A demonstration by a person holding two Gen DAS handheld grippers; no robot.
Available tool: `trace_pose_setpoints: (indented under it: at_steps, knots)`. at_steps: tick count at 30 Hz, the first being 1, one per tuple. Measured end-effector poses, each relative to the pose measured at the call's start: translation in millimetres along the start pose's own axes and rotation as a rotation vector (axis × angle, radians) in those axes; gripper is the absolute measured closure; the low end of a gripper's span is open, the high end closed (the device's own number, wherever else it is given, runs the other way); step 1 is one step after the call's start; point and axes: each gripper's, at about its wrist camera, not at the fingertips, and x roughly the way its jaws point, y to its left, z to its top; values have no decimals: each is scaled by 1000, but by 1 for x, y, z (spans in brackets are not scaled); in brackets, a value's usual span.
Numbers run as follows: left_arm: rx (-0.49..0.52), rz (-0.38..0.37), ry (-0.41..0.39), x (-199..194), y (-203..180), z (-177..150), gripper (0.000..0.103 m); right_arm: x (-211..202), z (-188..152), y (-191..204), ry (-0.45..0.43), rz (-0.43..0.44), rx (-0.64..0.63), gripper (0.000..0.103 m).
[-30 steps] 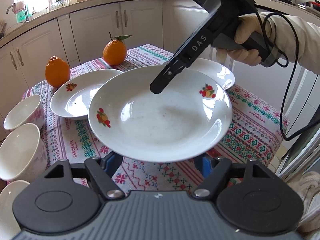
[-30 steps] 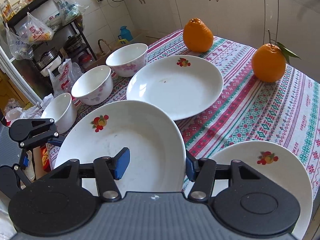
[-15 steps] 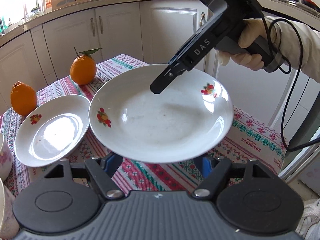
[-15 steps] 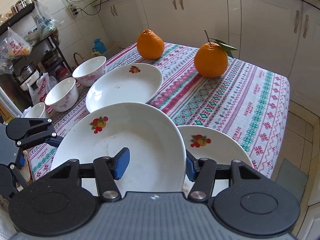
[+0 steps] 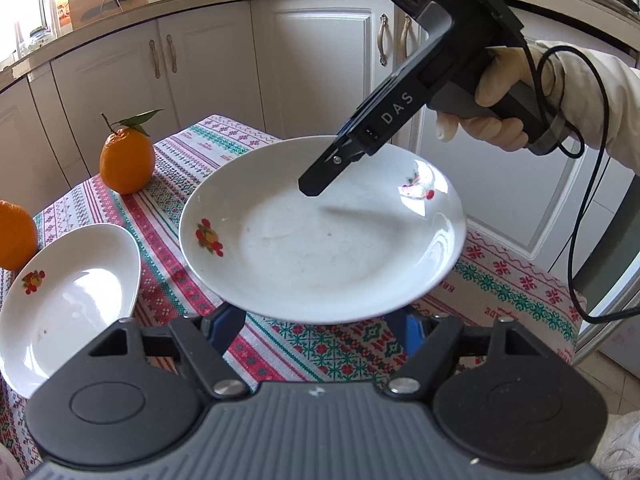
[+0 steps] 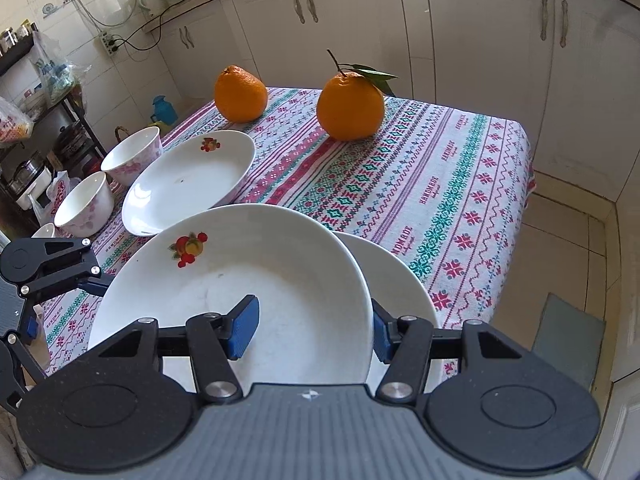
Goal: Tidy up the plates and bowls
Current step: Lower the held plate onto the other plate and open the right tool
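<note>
A white plate with fruit prints (image 5: 320, 236) (image 6: 240, 288) is held level above the table between both grippers. My right gripper (image 6: 314, 328) has one pad (image 6: 242, 326) over the plate's inside and the other under its rim, pinching the edge; it also shows in the left wrist view (image 5: 320, 178). My left gripper (image 5: 320, 328) stands wide open under the plate's near rim, and shows at the left of the right wrist view (image 6: 90, 276). A second plate (image 6: 394, 280) lies on the table partly beneath the held one. A third plate (image 5: 64, 300) (image 6: 188, 180) lies further left.
Two oranges (image 6: 240, 94) (image 6: 350, 106) stand on the patterned tablecloth (image 6: 440, 184). Two white bowls (image 6: 132, 156) (image 6: 84, 204) sit beyond the third plate at the table's left edge. White cabinets (image 5: 320, 72) surround the table. The floor drops off at the right (image 6: 560, 260).
The held plate has swung to the right, away from the bowls and over the plate at the table's right end. Both grippers moved with it and kept their stance.
</note>
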Motion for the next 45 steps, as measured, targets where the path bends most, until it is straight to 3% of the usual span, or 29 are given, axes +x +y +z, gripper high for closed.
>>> trace_pose_setpoints:
  at_steps: [23,45]
  knots:
    - [8,-29,22,20,3,5,24,0,-18,-20,6,0,62,40]
    - [5,-41,6,20,4,2,22,-24,-31,-16,-8,-55,88,38]
